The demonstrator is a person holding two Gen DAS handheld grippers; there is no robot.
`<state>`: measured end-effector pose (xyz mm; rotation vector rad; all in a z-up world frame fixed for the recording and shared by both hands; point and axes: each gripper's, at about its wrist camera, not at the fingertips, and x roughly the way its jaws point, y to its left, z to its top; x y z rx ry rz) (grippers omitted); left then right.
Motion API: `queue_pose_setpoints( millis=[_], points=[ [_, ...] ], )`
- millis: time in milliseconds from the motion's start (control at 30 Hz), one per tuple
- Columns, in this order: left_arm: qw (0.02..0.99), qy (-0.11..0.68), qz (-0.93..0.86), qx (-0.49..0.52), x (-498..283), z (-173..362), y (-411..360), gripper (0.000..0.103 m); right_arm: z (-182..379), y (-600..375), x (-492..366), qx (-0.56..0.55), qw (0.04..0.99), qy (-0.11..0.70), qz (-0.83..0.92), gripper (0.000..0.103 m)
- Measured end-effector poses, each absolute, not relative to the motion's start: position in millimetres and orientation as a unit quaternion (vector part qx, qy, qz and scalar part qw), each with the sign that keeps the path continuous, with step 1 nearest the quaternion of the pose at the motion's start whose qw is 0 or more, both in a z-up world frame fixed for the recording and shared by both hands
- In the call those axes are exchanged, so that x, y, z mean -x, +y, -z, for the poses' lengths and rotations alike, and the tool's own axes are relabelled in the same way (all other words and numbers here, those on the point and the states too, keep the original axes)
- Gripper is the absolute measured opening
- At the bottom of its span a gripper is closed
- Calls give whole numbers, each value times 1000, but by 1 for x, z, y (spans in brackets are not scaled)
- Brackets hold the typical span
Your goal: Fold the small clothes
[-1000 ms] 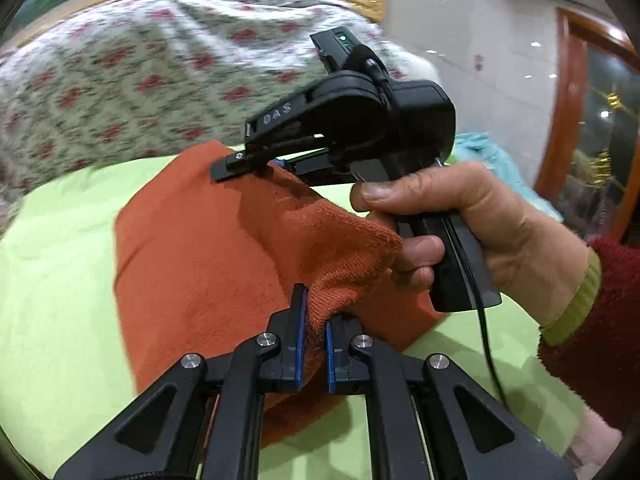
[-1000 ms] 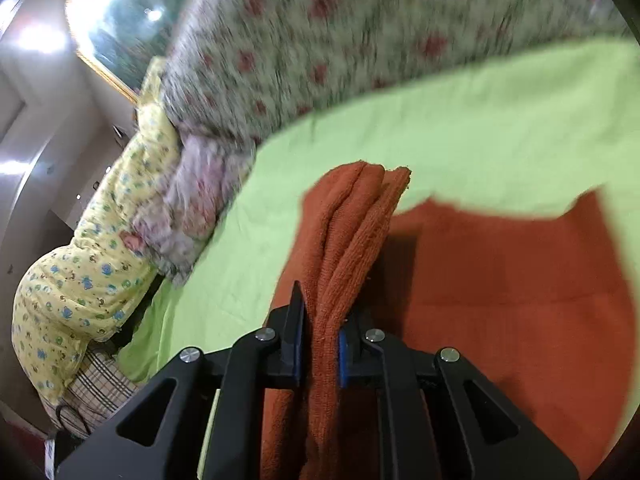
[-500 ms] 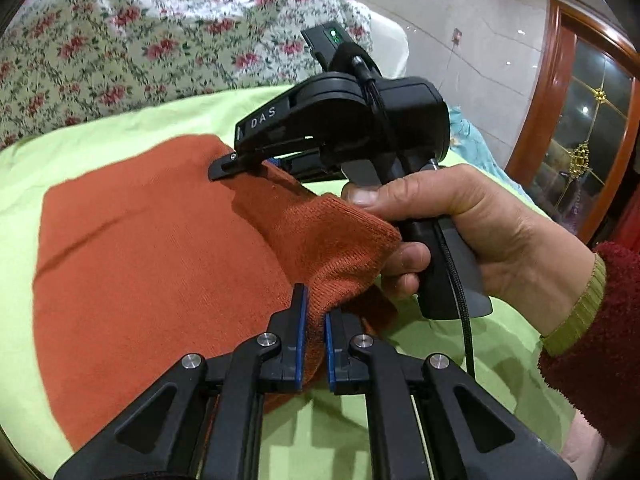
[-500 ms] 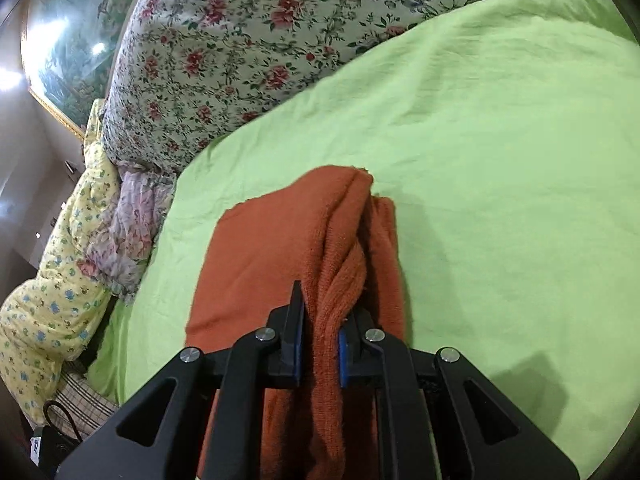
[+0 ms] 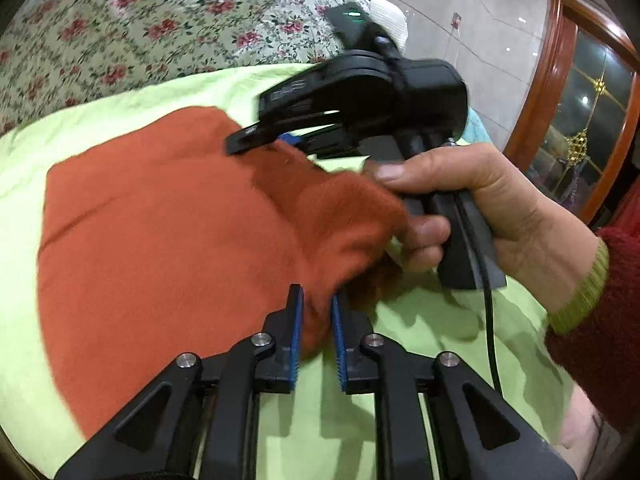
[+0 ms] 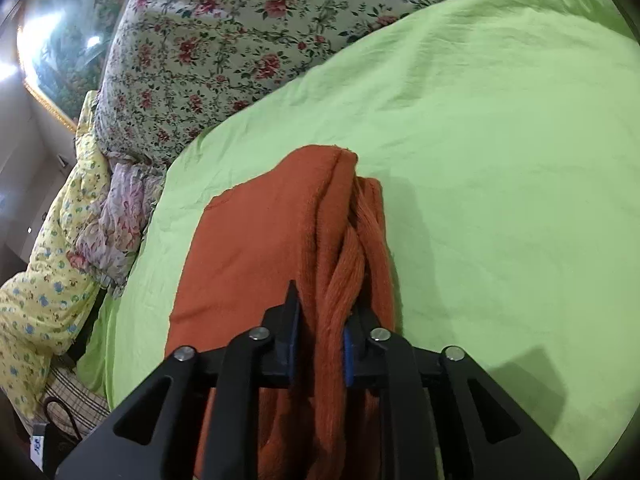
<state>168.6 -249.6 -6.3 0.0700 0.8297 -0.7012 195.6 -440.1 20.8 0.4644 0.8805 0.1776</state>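
Note:
A rust-orange knit garment [image 5: 160,232] lies folded on the lime-green sheet [image 5: 132,100]. My left gripper [image 5: 316,312] has its jaws slightly apart around the garment's near right corner; the grip looks loosened. My right gripper [image 6: 318,320] is shut on a bunched edge of the same garment [image 6: 260,240], which shows in the right wrist view. The right gripper also shows in the left wrist view [image 5: 260,140], held by a hand at the garment's far right edge.
A floral quilt [image 5: 160,24] is heaped behind the sheet. A yellow patterned blanket [image 6: 44,280] and a pale floral cloth [image 6: 120,208] lie off the sheet's left side. A wooden door [image 5: 580,120] stands at the right.
Both grippers carried the garment's edge across and down onto the sheet, doubling it over. My left jaws have parted a little from fully shut.

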Motion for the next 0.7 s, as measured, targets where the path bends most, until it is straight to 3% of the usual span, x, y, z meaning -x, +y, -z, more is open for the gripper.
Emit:
queue_pose_setpoints(
  millis=[67, 100, 167, 200, 267, 500, 700],
  points=[
    [852, 404, 332, -14, -164, 1, -227, 29, -28, -441, -188, -209, 882, 414, -76, 26],
    [853, 407, 326, -6, -162, -1, -217, 35, -32, -440, -182, -204, 886, 410, -70, 36],
    [860, 406, 308, 18, -160, -8, -187, 59, -38, -442, -171, -198, 892, 401, -59, 56],
    [865, 404, 297, 27, -161, -10, -175, 61, -40, -444, -163, -199, 895, 394, -57, 61],
    [872, 408, 267, 53, -171, -12, -146, 70, -43, -448, -151, -202, 897, 388, -58, 61],
    [843, 466, 207, 171, -231, 17, -88, 75, -23, -450, -150, -214, 876, 427, -62, 63],
    [809, 498, 216, 228, -257, 40, -83, 75, -13, -440, -157, -214, 866, 445, -82, 63]
  ],
)
